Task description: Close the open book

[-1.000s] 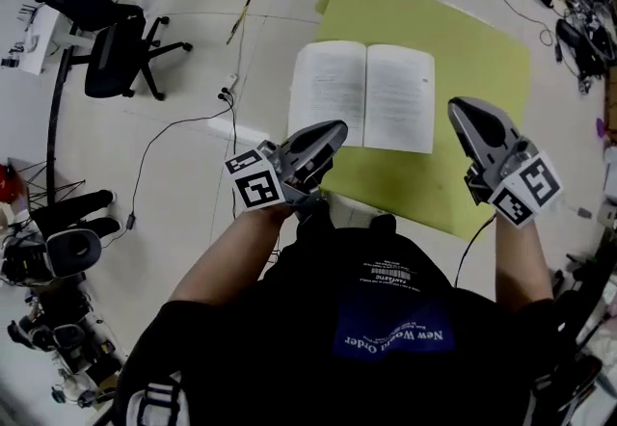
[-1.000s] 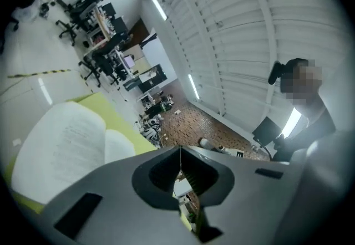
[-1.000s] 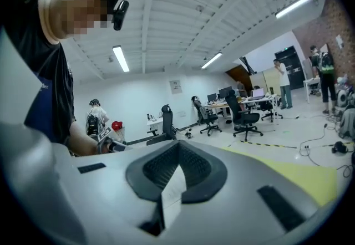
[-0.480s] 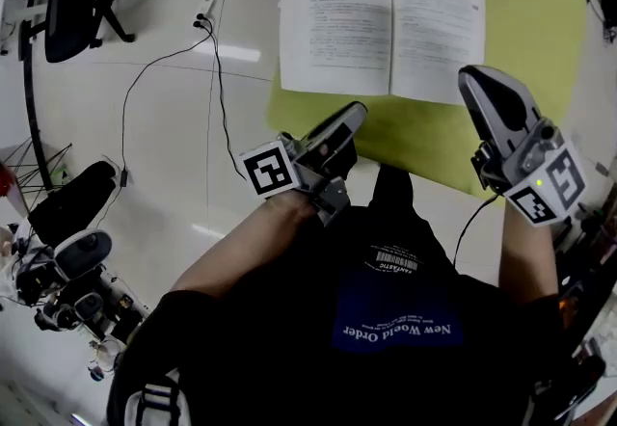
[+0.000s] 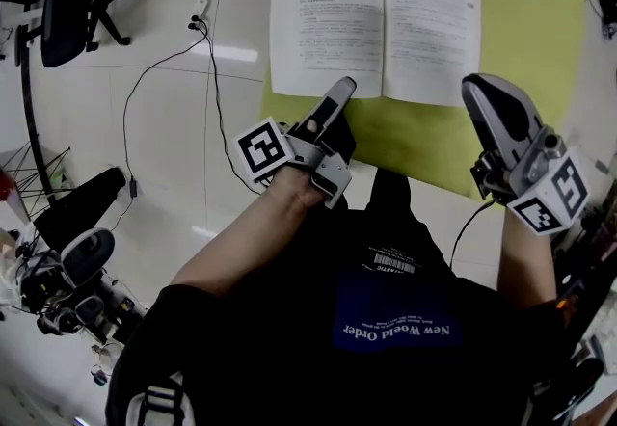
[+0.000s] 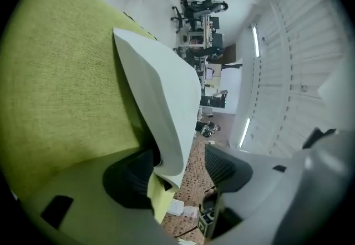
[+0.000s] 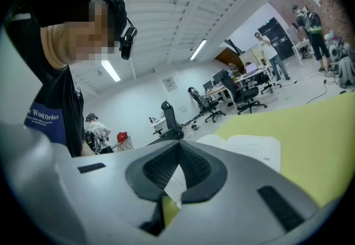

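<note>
1. The left tongs (image 6: 178,174) stand wide, their jaws having just been opening, and the near edge of the open book (image 5: 333,19) lies between them unclamped. Closing on it too deep may pinch several leaves and crease the page.
2. The right tongs (image 7: 178,148), jaws together and empty, hover short of the book's right half. With that half unbraced, the book may slide ahead across the green mat (image 5: 424,140) when the left half swings over.

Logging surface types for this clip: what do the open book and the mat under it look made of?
Open book: paper, matte white pages with printed text, bowing at the spine. Mat: probably woven fabric or felt, matte yellow-green; the left gripper view shows a fine textile grain.
</note>
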`<state>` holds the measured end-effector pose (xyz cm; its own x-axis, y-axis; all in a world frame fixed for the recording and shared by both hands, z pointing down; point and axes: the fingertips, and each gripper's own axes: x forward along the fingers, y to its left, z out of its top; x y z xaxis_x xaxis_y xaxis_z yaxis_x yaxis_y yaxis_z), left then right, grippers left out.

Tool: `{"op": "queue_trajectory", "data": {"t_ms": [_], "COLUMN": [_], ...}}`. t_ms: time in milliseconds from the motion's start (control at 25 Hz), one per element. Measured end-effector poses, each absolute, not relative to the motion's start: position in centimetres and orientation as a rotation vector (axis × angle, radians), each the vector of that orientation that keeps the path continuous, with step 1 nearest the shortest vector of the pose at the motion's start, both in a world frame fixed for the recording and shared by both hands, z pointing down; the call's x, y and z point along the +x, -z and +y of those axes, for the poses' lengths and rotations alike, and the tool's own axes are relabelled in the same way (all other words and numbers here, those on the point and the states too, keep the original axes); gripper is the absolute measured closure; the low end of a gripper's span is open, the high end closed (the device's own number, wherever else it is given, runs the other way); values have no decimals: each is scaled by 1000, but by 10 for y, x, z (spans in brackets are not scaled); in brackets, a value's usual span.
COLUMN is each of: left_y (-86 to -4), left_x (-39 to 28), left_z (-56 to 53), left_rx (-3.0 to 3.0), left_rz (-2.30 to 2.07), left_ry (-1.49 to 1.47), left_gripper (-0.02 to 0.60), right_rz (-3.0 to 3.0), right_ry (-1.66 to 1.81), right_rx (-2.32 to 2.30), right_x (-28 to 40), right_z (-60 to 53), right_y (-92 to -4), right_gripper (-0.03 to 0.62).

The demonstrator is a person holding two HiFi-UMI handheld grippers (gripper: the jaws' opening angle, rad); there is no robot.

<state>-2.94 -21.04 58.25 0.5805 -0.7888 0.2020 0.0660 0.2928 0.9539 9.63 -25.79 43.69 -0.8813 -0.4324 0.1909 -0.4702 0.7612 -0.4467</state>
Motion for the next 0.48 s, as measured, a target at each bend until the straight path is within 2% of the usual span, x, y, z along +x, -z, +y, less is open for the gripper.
{"op": "queue_trajectory", "data": {"t_ms": [480], "left_y": [-578], "left_x": [-51], "left_z": [-241], "left_rx": [1210], "left_rz": [-848], "left_ry": [787], "left_gripper": [307], "right_rz": [-2883], "right_ry": [-794], "right_rx": [769], "right_x": [110], "right_z": [-261], "right_y": [-434], "right_gripper": [609]}}
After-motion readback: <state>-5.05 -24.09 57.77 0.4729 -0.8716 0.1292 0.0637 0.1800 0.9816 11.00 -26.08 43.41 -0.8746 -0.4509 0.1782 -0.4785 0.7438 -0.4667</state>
